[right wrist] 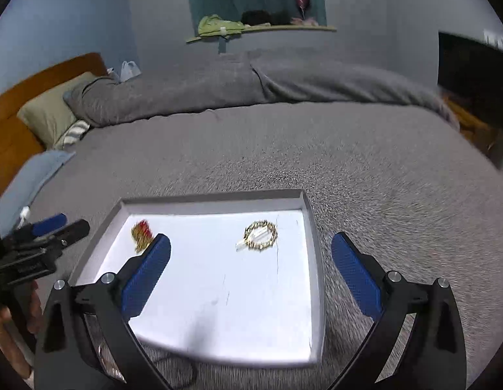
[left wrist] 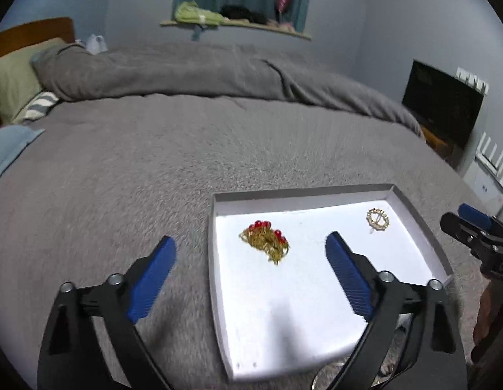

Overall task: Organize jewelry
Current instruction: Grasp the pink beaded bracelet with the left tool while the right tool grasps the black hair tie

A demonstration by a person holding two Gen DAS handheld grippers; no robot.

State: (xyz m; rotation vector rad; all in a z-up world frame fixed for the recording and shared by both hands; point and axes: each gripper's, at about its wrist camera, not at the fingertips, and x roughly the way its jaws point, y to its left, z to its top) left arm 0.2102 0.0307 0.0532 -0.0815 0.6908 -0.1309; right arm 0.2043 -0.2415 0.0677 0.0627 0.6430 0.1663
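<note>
Both my left gripper [left wrist: 251,243] and right gripper [right wrist: 251,243] gape empty above the shallow white cardboard tray [left wrist: 413,214], which holds a gold chain with red beads [left wrist: 266,239] and a round gold brooch [left wrist: 378,218].

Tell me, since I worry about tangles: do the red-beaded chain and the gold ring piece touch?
Apart. The left wrist view shows bare white tray floor between the red-beaded chain and the gold ring piece.

Fuzzy grey cloth blanket [left wrist: 128,169], matt white cardboard tray [left wrist: 215,260], shiny gold-metal brooch [right wrist: 260,235].
</note>
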